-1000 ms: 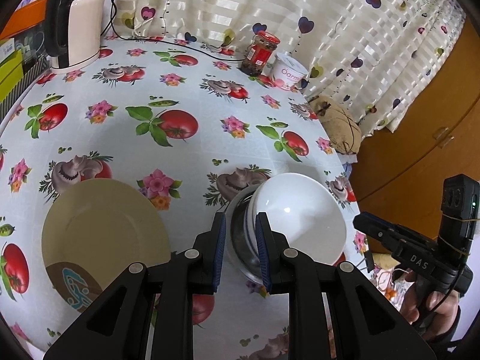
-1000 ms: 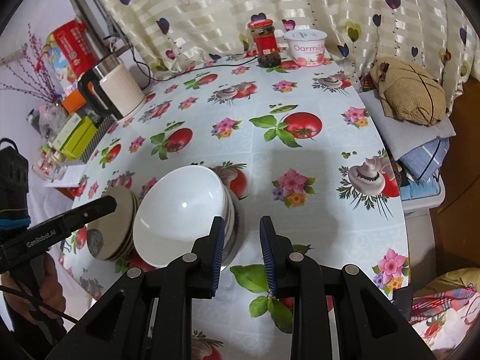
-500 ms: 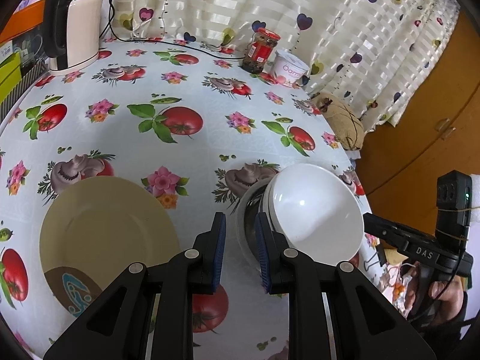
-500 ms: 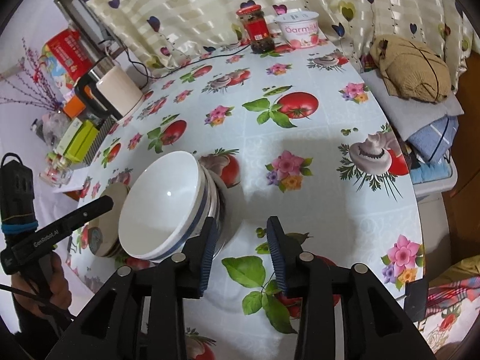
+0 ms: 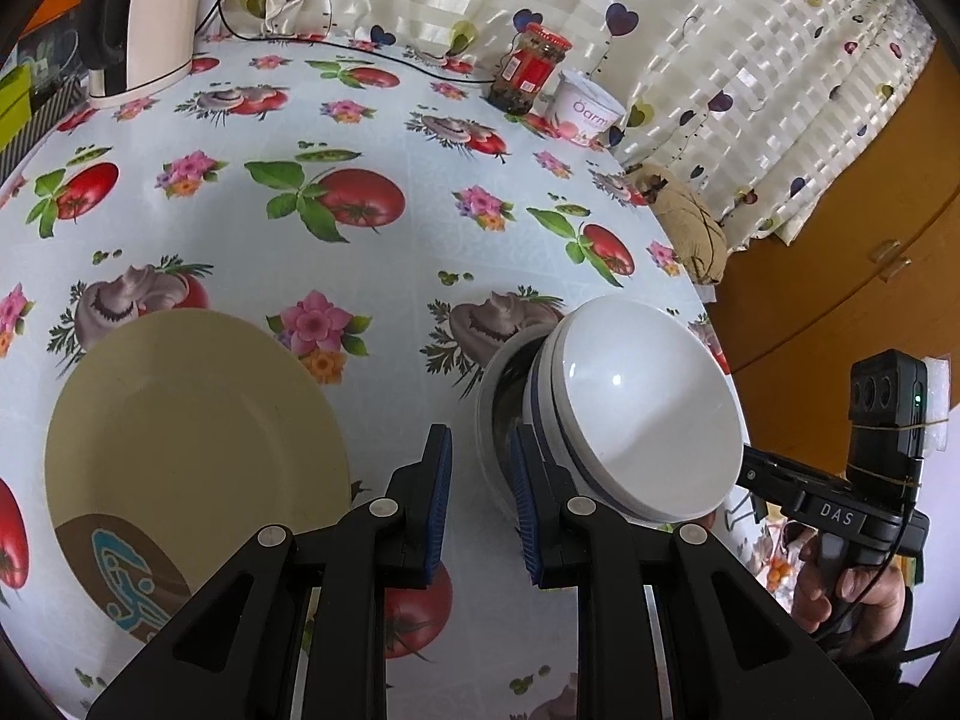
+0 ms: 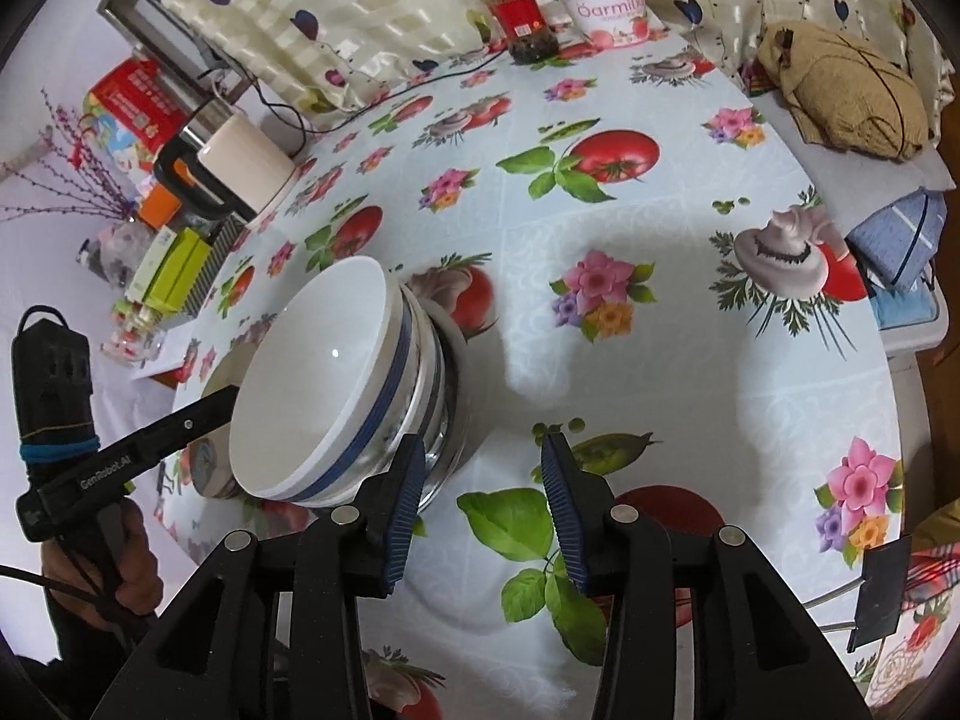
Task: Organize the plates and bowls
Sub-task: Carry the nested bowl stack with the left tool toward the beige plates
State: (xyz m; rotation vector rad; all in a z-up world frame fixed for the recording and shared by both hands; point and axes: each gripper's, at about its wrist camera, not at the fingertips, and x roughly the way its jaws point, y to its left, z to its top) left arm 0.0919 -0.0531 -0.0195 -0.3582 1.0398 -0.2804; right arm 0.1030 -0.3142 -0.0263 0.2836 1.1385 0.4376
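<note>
- The right tongs [image 6: 477, 510] have just been opening; their jaws are now standing apart over bare counter [image 6: 630, 324], gripping nothing, with the left pad [image 6: 401, 510] just beside the bowl stack [image 6: 336, 396].
- The stack, a white bowl nested in a blue-banded one and a steel bowl at the bottom, is now resting on the counter near its front edge, a second ago seen higher in both views as the hands came down.
- That suggests the bowls are freshly set down and released, so the bowl part of the sorting looks done or nearly so.
- The left tongs [image 5: 480, 504] are holding a narrow gap, unchanged, empty, poised between the plate [image 5: 192, 420] and the stack.
- The left view is showing the plate's full yellow face and its brown-and-blue mark; the right view is catching only a sliver of it behind the bowls.
- Only the right view is showing the blue band and the person's left hand [image 6: 129, 564].
</note>
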